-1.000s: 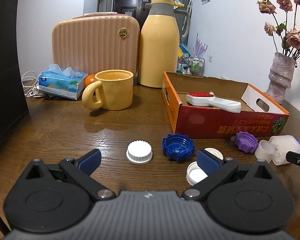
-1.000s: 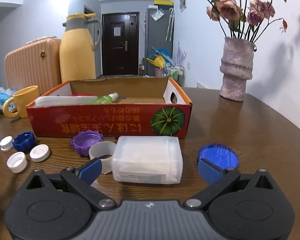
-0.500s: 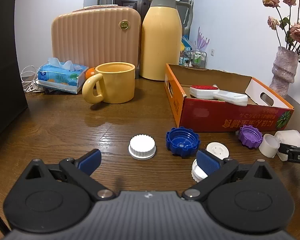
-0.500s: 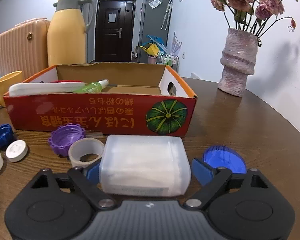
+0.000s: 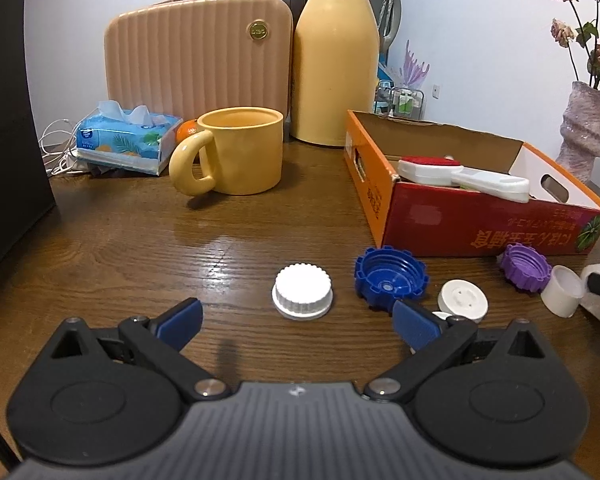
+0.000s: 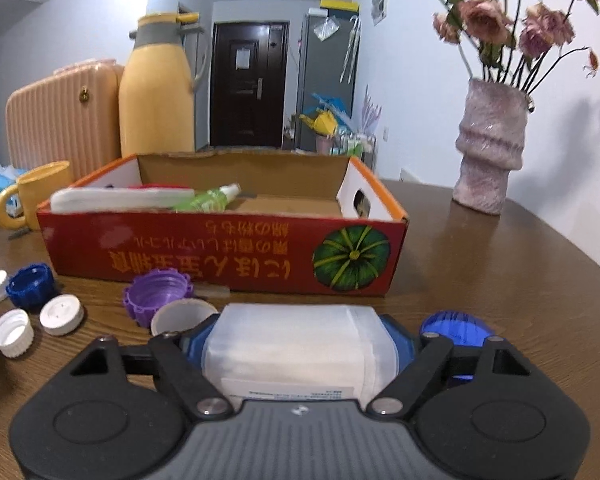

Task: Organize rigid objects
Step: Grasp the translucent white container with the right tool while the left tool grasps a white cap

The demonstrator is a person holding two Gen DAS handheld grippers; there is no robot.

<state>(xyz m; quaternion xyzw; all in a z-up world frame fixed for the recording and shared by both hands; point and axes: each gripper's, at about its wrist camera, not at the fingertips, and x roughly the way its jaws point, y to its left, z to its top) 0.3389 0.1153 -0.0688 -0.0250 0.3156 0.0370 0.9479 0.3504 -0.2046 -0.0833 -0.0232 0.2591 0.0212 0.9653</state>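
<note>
The right gripper (image 6: 300, 354) pinches the white plastic container (image 6: 300, 352) from both sides, low over the table (image 6: 500, 280) just before the red box (image 6: 228, 256). I think it should lift straight, clear the wall, then release inside. The left gripper (image 5: 298, 322) waits spread wide near the white cap (image 5: 302, 290).

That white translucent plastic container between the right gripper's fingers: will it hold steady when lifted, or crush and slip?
The white translucent container looks thin-walled with rounded corners, so it may flex under squeeze. It fills the right gripper nearly wall to wall, which probably keeps it from twisting. Its smooth plastic sides could slip; it looks light for its bulk.
</note>
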